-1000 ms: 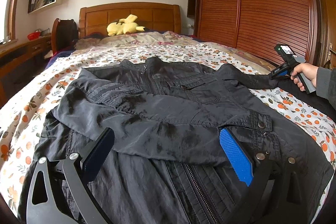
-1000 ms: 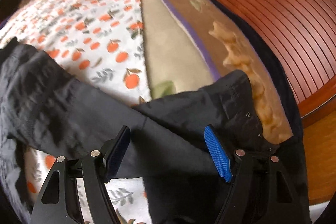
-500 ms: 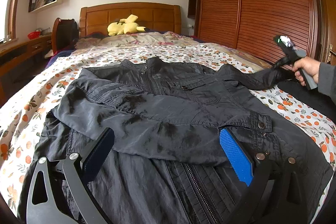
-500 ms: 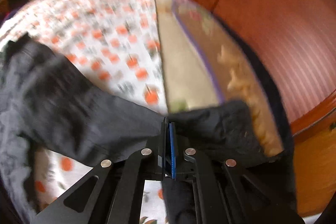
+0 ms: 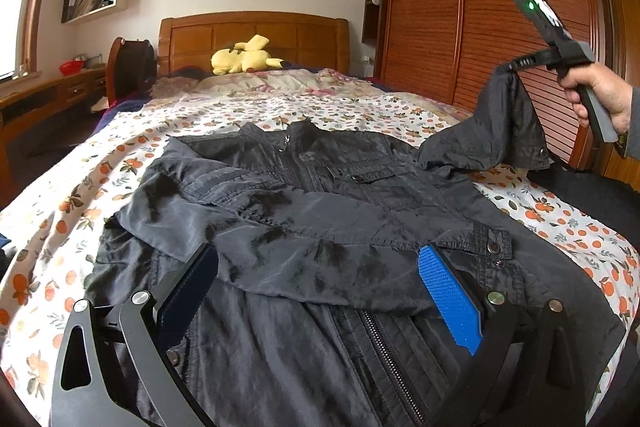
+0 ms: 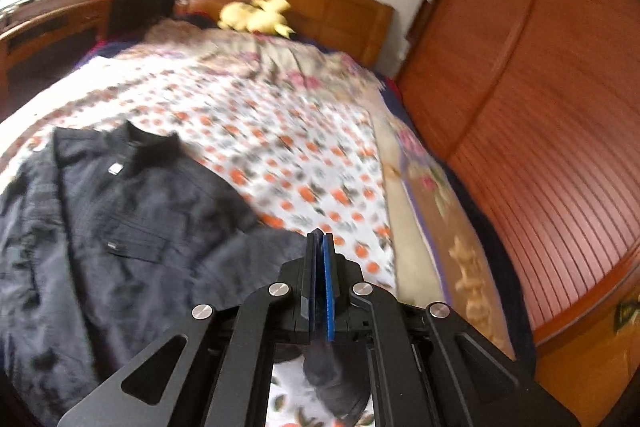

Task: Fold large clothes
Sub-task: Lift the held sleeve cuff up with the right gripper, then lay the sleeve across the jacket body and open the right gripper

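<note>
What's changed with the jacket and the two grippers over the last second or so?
The right gripper closed on the jacket's far sleeve near the cuff and lifted it up off the bedspread; earlier its jaws stood open around the sleeve lying flat. The left gripper stayed open over the folded near sleeve, and the jacket body has not shifted.

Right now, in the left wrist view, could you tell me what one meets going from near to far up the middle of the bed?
Left gripper → folded-over sleeve → jacket collar → orange-print sheet → floral quilt → yellow plush toy → wooden headboard.
</note>
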